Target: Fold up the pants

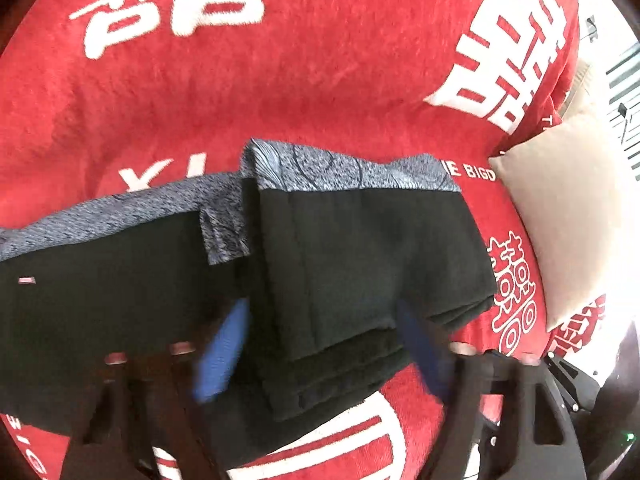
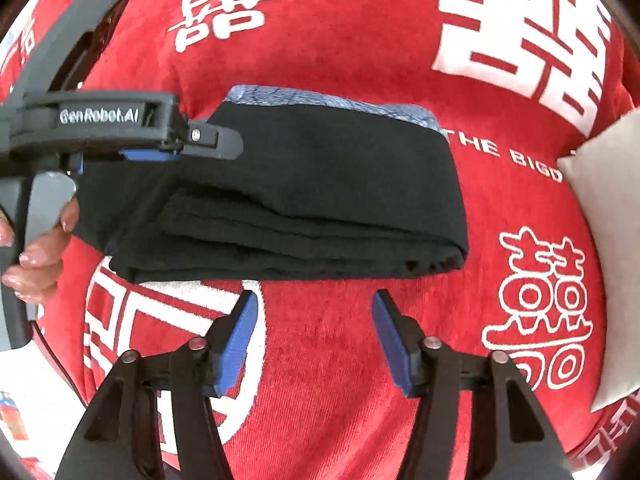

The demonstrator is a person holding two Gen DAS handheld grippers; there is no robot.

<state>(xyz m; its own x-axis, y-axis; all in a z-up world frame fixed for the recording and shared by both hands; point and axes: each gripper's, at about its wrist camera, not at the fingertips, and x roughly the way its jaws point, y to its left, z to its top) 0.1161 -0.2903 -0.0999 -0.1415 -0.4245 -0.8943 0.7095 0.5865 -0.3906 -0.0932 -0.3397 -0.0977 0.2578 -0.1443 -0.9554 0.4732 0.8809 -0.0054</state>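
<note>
Black pants [image 1: 360, 264] with a blue-grey patterned waistband [image 1: 344, 168] lie folded in several layers on a red blanket [image 1: 280, 80]. My left gripper [image 1: 320, 344] is open, its blue fingers either side of the folded bundle's near edge. In the right wrist view the pants [image 2: 320, 200] form a thick folded stack, and the left gripper [image 2: 160, 152] reaches in over their left end. My right gripper [image 2: 316, 340] is open and empty, just short of the stack's near edge.
The red blanket [image 2: 360, 360] carries large white characters and lettering. A beige cushion [image 1: 560, 216] lies at the right, also seen in the right wrist view [image 2: 608, 240]. A hand [image 2: 36, 248] holds the left gripper's handle.
</note>
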